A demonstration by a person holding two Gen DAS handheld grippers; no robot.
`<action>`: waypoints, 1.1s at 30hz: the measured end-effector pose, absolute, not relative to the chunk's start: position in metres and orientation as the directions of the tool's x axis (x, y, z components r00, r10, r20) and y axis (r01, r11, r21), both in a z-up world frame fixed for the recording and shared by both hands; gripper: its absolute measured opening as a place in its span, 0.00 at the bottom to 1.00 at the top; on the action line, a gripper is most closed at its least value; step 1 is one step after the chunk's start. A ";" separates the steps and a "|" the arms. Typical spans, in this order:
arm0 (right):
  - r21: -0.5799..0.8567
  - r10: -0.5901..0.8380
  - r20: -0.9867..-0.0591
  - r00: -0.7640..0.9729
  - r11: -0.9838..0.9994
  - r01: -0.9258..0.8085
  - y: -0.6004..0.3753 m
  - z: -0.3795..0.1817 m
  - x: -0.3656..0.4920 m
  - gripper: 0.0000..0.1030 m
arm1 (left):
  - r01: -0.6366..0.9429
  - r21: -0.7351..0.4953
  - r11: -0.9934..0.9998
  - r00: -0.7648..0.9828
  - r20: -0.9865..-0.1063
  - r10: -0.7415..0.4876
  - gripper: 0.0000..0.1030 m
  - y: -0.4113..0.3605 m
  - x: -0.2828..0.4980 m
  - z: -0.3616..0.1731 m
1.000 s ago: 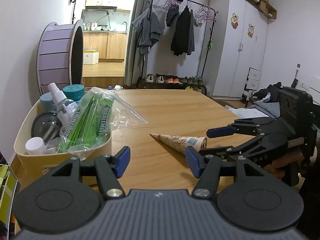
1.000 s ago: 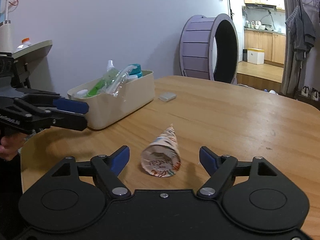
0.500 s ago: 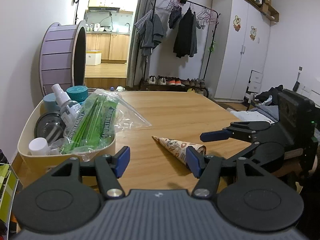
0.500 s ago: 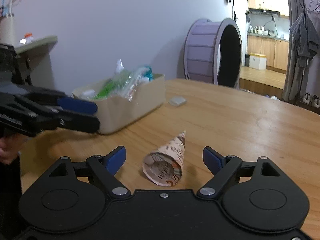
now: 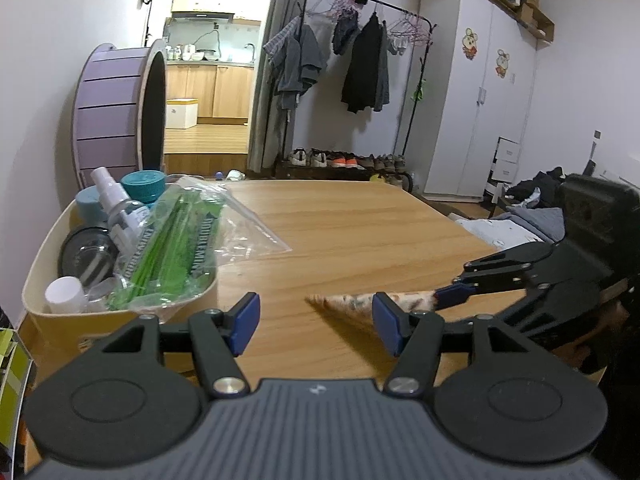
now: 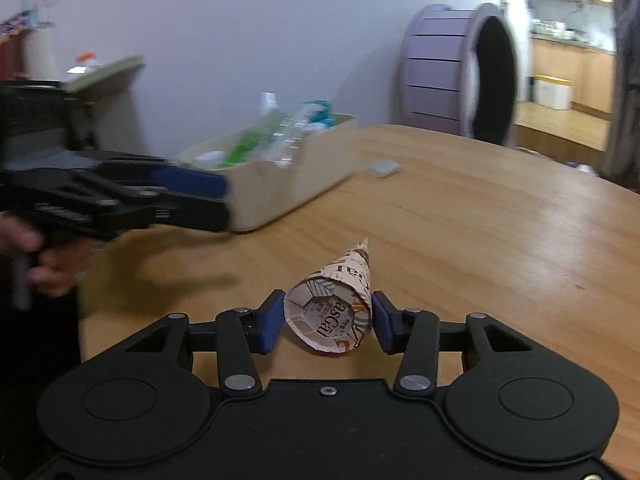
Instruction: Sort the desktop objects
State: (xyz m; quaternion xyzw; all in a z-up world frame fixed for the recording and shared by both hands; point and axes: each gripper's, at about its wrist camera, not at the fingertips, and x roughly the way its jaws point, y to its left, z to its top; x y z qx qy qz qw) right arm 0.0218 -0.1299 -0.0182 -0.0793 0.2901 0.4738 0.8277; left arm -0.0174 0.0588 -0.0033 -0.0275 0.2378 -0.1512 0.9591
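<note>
Pinching the wide end of the paper cone [image 6: 335,312] with my right gripper [image 6: 327,322], both blue pads touching its sides; the cone lies on the wooden table [image 6: 500,240], tip pointing away from me. My left gripper [image 5: 316,322] hangs with jaws apart, holding nothing, just above the table near the cone's tip. Further left, a cream bin [image 5: 116,314] sits on the table, holding a bag of green packets [image 5: 172,240], a spray bottle [image 5: 116,204] and jars.

"DOUBLEMINT" on gum packs [image 5: 176,240]
</note>
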 end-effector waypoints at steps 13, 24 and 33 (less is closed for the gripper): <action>0.043 0.725 -0.639 0.259 0.369 -0.928 -0.152 -0.018 -0.001 0.46 | 0.407 -0.071 0.911 0.792 -0.469 -0.391 0.59 0.026 -0.008 -0.010; -0.048 0.698 -0.629 0.343 0.405 -0.913 -0.164 -0.015 -0.011 0.62 | 0.416 -0.028 0.909 0.774 -0.515 -0.370 0.60 -0.002 0.024 -0.024; -0.091 0.620 -0.575 0.534 0.600 -0.795 -0.173 -0.014 0.015 0.72 | 0.416 0.005 0.909 0.754 -0.560 -0.342 0.60 0.007 0.015 -0.028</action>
